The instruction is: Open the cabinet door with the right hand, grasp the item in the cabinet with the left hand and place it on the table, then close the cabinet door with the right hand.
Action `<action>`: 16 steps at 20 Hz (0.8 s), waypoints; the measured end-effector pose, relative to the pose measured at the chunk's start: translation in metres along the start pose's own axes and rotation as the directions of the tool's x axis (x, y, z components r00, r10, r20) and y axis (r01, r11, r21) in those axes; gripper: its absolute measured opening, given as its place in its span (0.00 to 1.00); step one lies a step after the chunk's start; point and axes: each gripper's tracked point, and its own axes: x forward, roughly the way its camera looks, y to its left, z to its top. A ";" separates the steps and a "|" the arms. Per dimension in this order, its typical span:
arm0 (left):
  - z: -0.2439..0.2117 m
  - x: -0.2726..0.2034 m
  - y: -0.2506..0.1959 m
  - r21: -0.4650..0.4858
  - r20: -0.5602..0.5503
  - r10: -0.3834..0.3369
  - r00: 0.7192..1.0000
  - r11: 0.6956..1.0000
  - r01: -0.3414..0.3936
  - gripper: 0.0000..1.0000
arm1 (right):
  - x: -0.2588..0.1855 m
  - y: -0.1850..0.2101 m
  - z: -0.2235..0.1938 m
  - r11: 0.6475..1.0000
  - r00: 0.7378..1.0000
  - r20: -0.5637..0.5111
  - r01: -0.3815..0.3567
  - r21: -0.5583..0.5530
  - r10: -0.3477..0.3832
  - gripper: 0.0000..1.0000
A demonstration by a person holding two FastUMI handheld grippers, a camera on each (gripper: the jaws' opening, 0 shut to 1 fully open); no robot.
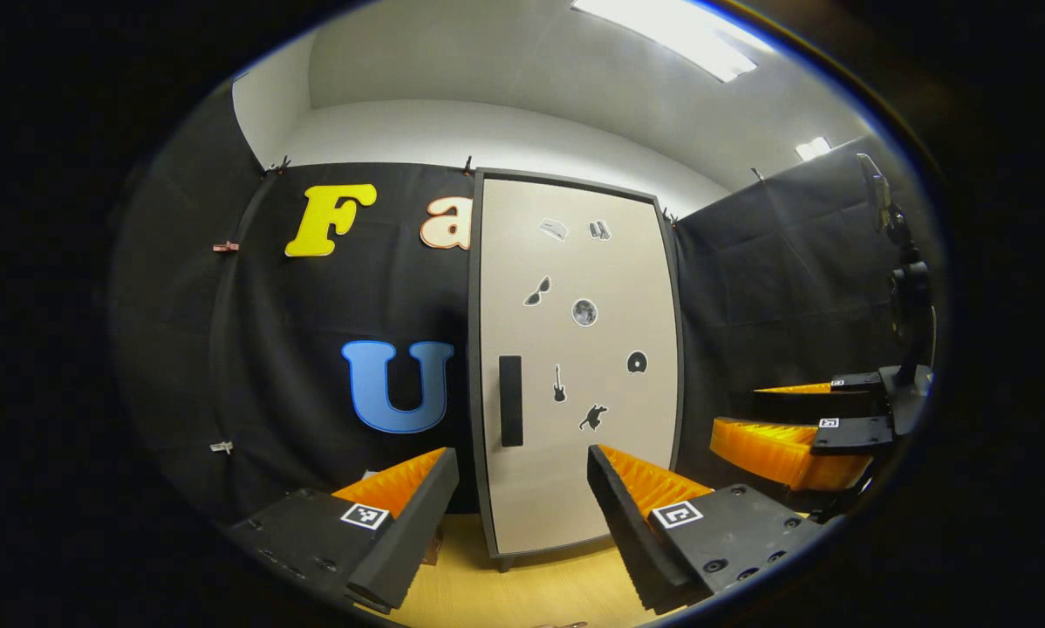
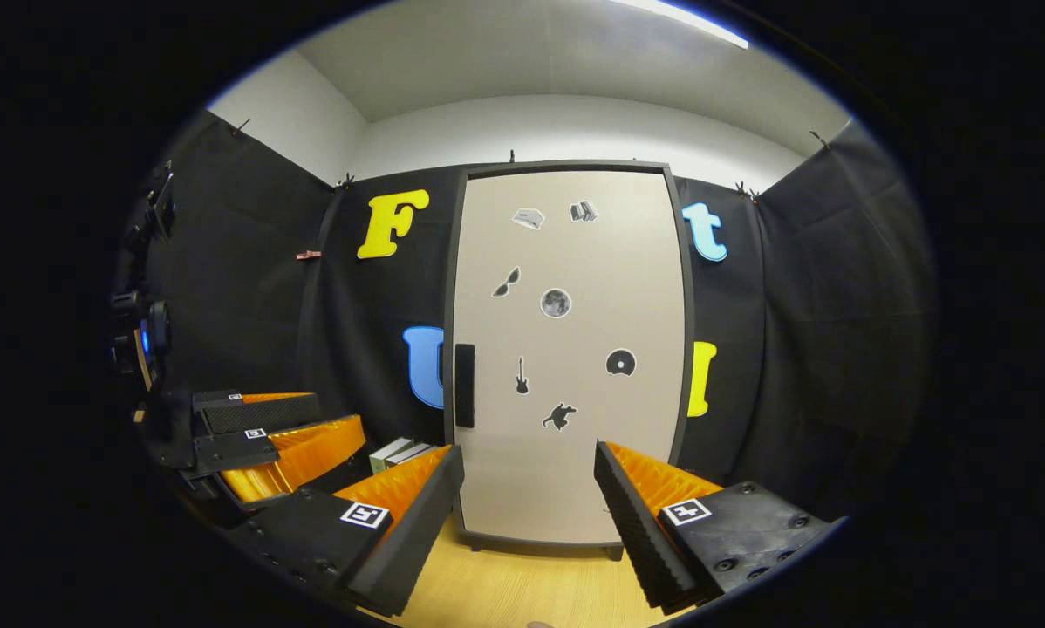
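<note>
A tall cabinet stands on the wooden table, its beige door closed and dotted with small stickers. A dark vertical handle sits on the door's left edge. My left gripper is open, a short way in front of the door with the handle between its fingers' lines. My right gripper is open too, facing the door's lower middle, and appears at the right of the left gripper view. The left gripper also appears at the left of the right gripper view. The cabinet's contents are hidden.
The light wooden table runs under the cabinet. A small pale box lies on the table left of the cabinet. Black cloth walls close in behind and on both sides.
</note>
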 end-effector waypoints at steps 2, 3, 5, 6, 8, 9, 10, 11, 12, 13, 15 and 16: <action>0.001 -0.002 0.001 -0.004 -0.001 0.001 1.000 1.000 -0.001 0.93 | 0.003 0.004 -0.003 1.000 1.000 -0.009 -0.007 0.002 0.007 0.98; 0.000 -0.001 0.003 -0.009 -0.002 0.000 1.000 1.000 0.000 0.93 | 0.005 0.007 -0.004 1.000 1.000 -0.012 -0.013 0.001 0.013 0.98; -0.003 0.001 0.010 -0.012 -0.005 0.005 1.000 1.000 -0.005 0.93 | 0.011 0.013 -0.006 1.000 1.000 -0.012 -0.024 -0.005 0.024 0.98; -0.003 0.002 0.012 -0.010 -0.005 0.008 1.000 1.000 -0.008 0.93 | 0.016 0.015 -0.007 1.000 1.000 -0.013 -0.028 -0.010 0.028 0.98; -0.003 0.001 0.018 -0.007 -0.005 0.013 1.000 1.000 -0.013 0.93 | 0.025 0.023 -0.006 0.999 0.999 -0.008 -0.040 -0.010 0.039 0.97; -0.002 0.000 0.021 -0.007 -0.004 0.015 1.000 1.000 -0.015 0.93 | 0.032 0.026 -0.006 0.999 0.999 -0.009 -0.040 -0.009 0.040 0.97; -0.002 -0.001 0.025 -0.007 -0.003 0.018 1.000 1.000 -0.018 0.93 | 0.040 0.029 -0.005 0.999 0.999 -0.009 -0.042 -0.009 0.041 0.98; -0.002 0.000 0.028 -0.009 -0.001 0.020 1.000 1.000 -0.020 0.93 | 0.046 0.033 -0.005 0.999 0.999 -0.009 -0.042 -0.010 0.042 0.97; -0.002 -0.001 0.031 -0.011 -0.001 0.025 1.000 1.000 -0.025 0.93 | 0.052 0.037 -0.007 0.999 0.999 -0.008 -0.045 -0.011 0.045 0.98; -0.005 -0.001 0.036 -0.016 -0.002 0.028 1.000 0.999 -0.028 0.94 | 0.059 0.043 -0.007 0.999 0.999 -0.009 -0.052 -0.010 0.052 0.98; -0.007 -0.001 0.043 -0.029 -0.005 0.032 0.999 0.999 -0.032 0.94 | 0.074 0.055 -0.008 0.998 0.998 -0.004 -0.068 -0.009 0.068 0.97; -0.008 -0.002 0.047 -0.033 -0.007 0.034 0.999 0.999 -0.034 0.94 | 0.082 0.058 -0.008 0.998 0.998 0.002 -0.067 -0.012 0.067 0.98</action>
